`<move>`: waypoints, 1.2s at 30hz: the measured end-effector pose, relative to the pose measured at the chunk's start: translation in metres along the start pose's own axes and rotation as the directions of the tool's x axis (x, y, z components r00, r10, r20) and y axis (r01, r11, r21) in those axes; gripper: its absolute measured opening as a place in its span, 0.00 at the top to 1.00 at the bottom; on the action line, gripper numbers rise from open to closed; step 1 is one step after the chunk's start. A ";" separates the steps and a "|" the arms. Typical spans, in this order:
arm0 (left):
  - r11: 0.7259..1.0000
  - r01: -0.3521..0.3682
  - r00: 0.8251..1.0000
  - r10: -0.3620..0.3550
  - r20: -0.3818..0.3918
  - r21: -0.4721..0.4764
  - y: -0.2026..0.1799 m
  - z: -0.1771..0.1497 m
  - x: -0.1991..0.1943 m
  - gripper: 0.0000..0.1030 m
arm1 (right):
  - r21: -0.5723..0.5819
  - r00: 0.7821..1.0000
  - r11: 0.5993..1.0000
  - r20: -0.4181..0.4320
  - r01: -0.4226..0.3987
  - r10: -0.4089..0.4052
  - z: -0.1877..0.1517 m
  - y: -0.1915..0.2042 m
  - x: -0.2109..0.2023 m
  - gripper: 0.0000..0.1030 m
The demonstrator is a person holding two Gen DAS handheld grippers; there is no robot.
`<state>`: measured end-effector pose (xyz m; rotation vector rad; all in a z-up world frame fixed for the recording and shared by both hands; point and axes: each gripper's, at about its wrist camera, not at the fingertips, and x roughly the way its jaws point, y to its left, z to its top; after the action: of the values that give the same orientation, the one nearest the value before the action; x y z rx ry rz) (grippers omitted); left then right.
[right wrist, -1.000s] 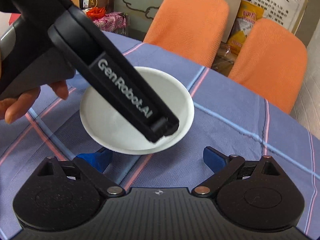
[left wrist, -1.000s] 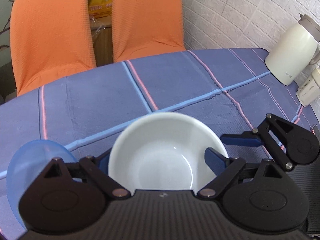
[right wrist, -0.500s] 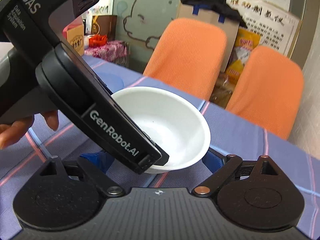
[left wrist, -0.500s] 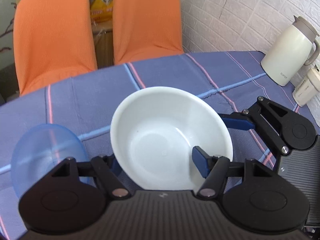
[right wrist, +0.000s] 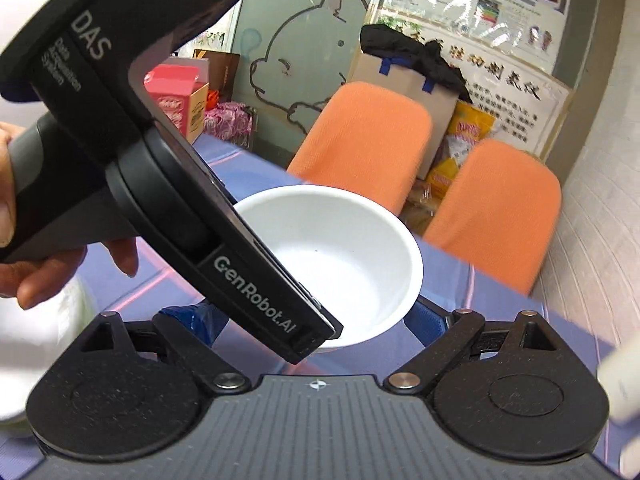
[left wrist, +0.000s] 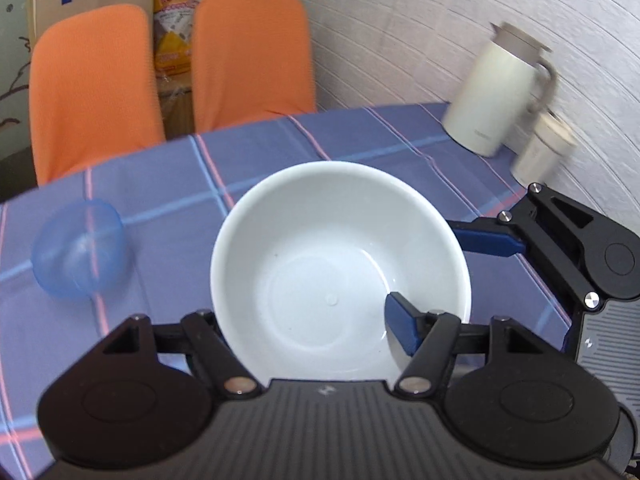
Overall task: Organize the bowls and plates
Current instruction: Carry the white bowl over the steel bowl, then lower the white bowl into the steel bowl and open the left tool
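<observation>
Left gripper [left wrist: 308,320] clamped on near rim of white bowl [left wrist: 340,264]: blue right finger pad [left wrist: 402,328] inside the wall, left finger hidden behind it. Bowl held above the purple checked tablecloth [left wrist: 160,184], tilted toward the camera. Right gripper [right wrist: 308,320] spread wide, holding nothing, with the bowl between and ahead of its fingers. Blue translucent bowl [left wrist: 78,254] lies apart, left.
</observation>
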<state>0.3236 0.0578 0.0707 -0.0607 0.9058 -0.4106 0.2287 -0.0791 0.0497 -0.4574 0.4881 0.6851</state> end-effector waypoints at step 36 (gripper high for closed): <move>0.989 -0.147 0.987 0.149 0.054 -0.035 0.014 -0.086 -0.100 0.09 | 0.163 0.997 0.987 -0.072 -0.005 0.017 -0.094 0.021 -0.095 0.20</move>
<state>0.2071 0.1181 0.0895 -0.0333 0.8546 -0.2555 0.1250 -0.1620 0.0241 -0.3265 0.6117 0.6351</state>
